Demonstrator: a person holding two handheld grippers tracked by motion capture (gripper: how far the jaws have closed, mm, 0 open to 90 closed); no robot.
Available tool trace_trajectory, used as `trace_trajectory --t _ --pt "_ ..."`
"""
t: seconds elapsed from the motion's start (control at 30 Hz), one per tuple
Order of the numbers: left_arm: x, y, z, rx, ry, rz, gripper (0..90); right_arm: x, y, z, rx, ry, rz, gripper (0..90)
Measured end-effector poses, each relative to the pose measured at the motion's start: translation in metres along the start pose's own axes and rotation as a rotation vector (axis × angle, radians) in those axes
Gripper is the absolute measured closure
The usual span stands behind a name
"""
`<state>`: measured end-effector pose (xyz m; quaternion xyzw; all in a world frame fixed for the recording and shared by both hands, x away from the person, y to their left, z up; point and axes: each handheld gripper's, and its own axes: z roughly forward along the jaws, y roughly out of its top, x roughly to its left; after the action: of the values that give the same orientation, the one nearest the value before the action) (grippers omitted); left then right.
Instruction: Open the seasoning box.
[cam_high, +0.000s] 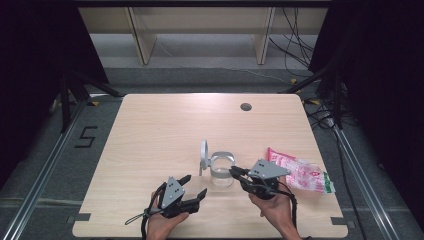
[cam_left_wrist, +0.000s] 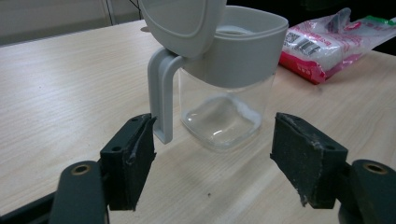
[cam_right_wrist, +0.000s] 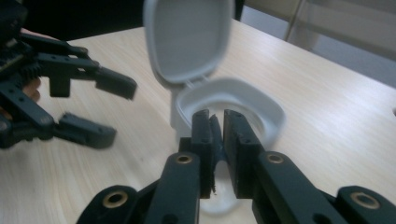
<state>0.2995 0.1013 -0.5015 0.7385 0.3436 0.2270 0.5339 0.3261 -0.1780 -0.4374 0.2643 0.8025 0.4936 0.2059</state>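
A clear square jar (cam_high: 222, 172) with a grey collar stands near the table's front middle, its hinged grey lid (cam_high: 203, 154) flipped up on the left side. In the left gripper view the jar (cam_left_wrist: 229, 93) has a grey handle (cam_left_wrist: 161, 93) and a little white residue at its bottom. My left gripper (cam_high: 196, 184) is open just in front of the jar, apart from it, its jaws (cam_left_wrist: 215, 154) wide with nothing between them. My right gripper (cam_high: 232, 171) has its tips at the jar's right rim (cam_right_wrist: 261, 100); its jaws (cam_right_wrist: 215, 116) stand a narrow slit apart with nothing gripped.
A pink and white plastic bag (cam_high: 302, 175) of white grains lies flat to the right of the jar, close behind my right hand. The wooden table (cam_high: 160, 130) has a round cable hole (cam_high: 245, 106) at the back. Metal rails run along both sides on the floor.
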Motion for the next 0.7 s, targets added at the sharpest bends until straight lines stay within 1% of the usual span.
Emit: trace_trajectory --t 0.03,0.07,0.1,0.17,0.2,0.23,0.27,0.3,0.33,0.37,0.4,0.43,0.47,0.5,0.53,0.57,0.6,0.63,0.67,0.7 --pt "0.0 0.0 0.0 0.001 -0.001 0.005 29.4 0.0 -0.005 -0.005 0.019 0.008 0.038 81.1" --pt "0.0 0.0 0.001 -0.005 -0.002 0.001 29.4 -0.001 -0.009 -0.011 0.027 -0.01 0.054 80.1" --pt "0.0 0.0 0.001 0.0 -0.004 0.008 29.4 -0.003 -0.014 -0.015 0.019 -0.016 0.04 79.2" --pt "-0.001 -0.001 0.002 -0.004 -0.014 0.0 29.3 -0.005 -0.02 -0.025 0.026 -0.035 0.079 77.8" --pt "-0.001 -0.001 0.002 -0.004 -0.012 -0.001 29.3 -0.006 -0.023 -0.03 0.03 -0.034 0.099 77.2" --pt "-0.001 -0.001 0.002 -0.007 -0.01 -0.002 29.3 -0.007 -0.027 -0.034 0.021 -0.048 0.096 77.0" --pt "-0.001 0.0 0.001 0.003 -0.004 0.004 29.3 -0.007 -0.03 -0.038 0.022 -0.062 0.111 76.7" --pt "-0.001 0.0 0.001 0.003 -0.005 0.008 29.3 -0.008 -0.033 -0.042 0.041 -0.063 0.11 76.6" --pt "-0.002 -0.001 0.001 -0.002 -0.011 0.001 29.3 -0.008 -0.035 -0.045 0.049 -0.064 0.106 76.6" --pt "0.0 0.0 0.001 -0.002 -0.017 0.036 29.3 -0.008 -0.038 -0.049 0.05 -0.087 0.103 76.9" --pt "0.0 0.0 0.001 0.001 -0.011 0.031 29.3 -0.008 -0.04 -0.052 0.058 -0.089 0.117 78.7" --pt "0.001 0.001 0.001 0.0 -0.009 0.036 29.3 -0.01 -0.042 -0.057 0.063 -0.095 0.107 81.8" --pt "-0.001 0.0 0.001 0.001 -0.006 0.006 29.3 -0.01 -0.044 -0.06 0.063 -0.103 0.111 84.3" --pt "-0.001 -0.001 0.001 0.003 -0.005 0.006 29.3 -0.012 -0.046 -0.063 0.076 -0.106 0.095 87.2" --pt "-0.001 -0.001 0.002 -0.002 -0.011 0.002 29.3 -0.012 -0.049 -0.067 0.092 -0.127 0.101 88.8" --pt "-0.001 -0.001 0.002 -0.002 -0.013 -0.002 29.3 -0.013 -0.052 -0.07 0.106 -0.141 0.098 90.0" --pt "-0.001 -0.001 0.001 0.003 -0.007 0.002 29.2 -0.015 -0.056 -0.073 0.12 -0.153 0.106 90.0" --pt "-0.001 -0.001 0.001 0.002 -0.007 0.0 29.2 -0.016 -0.06 -0.076 0.122 -0.166 0.111 90.0" --pt "0.0 -0.002 0.002 -0.002 -0.009 -0.003 29.3 -0.017 -0.063 -0.08 0.142 -0.18 0.142 90.0" --pt "-0.001 -0.002 0.002 0.001 -0.007 -0.001 29.2 -0.02 -0.067 -0.083 0.144 -0.187 0.137 90.0"
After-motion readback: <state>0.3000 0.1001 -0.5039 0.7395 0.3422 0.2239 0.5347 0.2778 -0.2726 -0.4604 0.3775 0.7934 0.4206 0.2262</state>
